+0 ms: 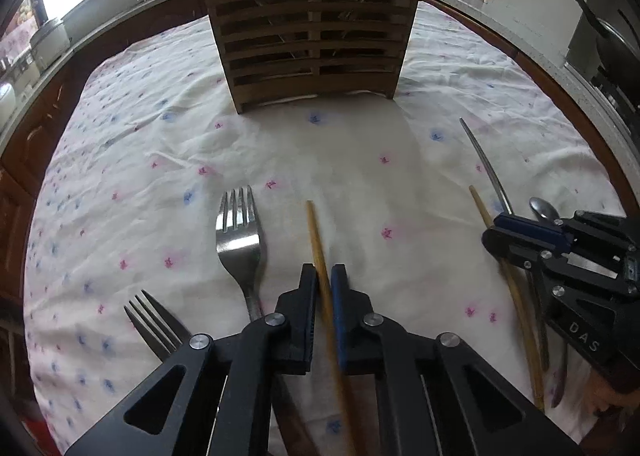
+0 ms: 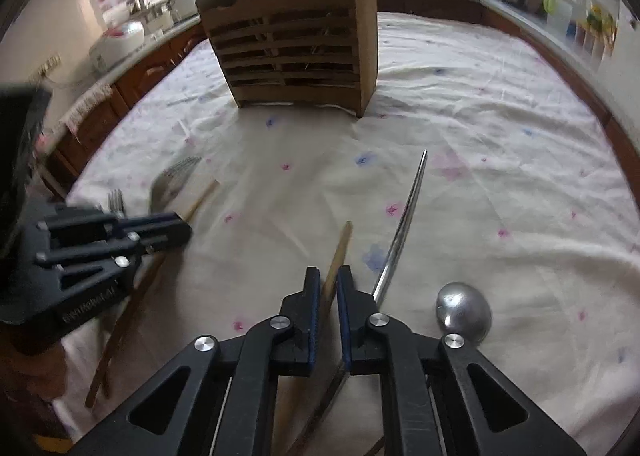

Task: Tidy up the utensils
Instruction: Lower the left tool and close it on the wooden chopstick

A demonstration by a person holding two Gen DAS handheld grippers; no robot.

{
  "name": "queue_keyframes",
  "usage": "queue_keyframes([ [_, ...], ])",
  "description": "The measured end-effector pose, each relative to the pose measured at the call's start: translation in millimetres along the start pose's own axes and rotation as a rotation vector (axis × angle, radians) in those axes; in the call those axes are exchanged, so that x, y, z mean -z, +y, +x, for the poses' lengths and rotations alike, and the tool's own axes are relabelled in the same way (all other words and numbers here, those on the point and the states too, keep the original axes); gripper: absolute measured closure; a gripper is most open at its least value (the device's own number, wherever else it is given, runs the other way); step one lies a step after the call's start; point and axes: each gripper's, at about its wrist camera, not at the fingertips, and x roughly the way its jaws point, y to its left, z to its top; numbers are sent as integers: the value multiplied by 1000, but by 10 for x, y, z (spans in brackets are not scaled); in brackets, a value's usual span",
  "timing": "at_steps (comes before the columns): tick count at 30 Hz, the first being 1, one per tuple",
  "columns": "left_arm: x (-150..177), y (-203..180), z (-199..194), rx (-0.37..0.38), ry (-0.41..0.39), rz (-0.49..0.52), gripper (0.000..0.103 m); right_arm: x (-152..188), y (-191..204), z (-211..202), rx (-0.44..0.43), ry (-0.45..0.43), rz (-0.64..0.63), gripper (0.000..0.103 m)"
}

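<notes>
Both tongs are narrow, each clamped on a wooden chopstick. Left tongs (image 1: 324, 276) hold one chopstick (image 1: 316, 232) partway along its length, tip pointing toward the slatted wooden caddy (image 1: 312, 39). Right tongs (image 2: 328, 280) hold the other chopstick (image 2: 340, 252) the same way. Whether either stick is lifted off the cloth-covered surface (image 1: 360, 143) I can't tell.

Handling, my guess: the sticks are light, stiff and thin, so they will pivot in the pads if gripped far from the middle; a hold nearer mid-length looks safer before tipping them upright into the caddy. It stands at the far side, already bristling with utensils.

Loose on the cloth: two forks (image 1: 240, 232) (image 1: 154, 320) left of my left tongs, a metal chopstick (image 2: 400, 232) and a spoon (image 2: 464, 312) by the right ones. Steel is heavier and slippery; take it at the handle.
</notes>
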Motion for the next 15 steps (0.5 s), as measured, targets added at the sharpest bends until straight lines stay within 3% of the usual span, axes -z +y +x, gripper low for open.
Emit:
queue_keyframes([
  [8,163,120,-324,79,-53,-76,99,-7,-24,-332,-90,-73,65,97],
  [15,318,287,-841,139,-153,-147,99,-41,50,-736,-144,-174,78,97],
])
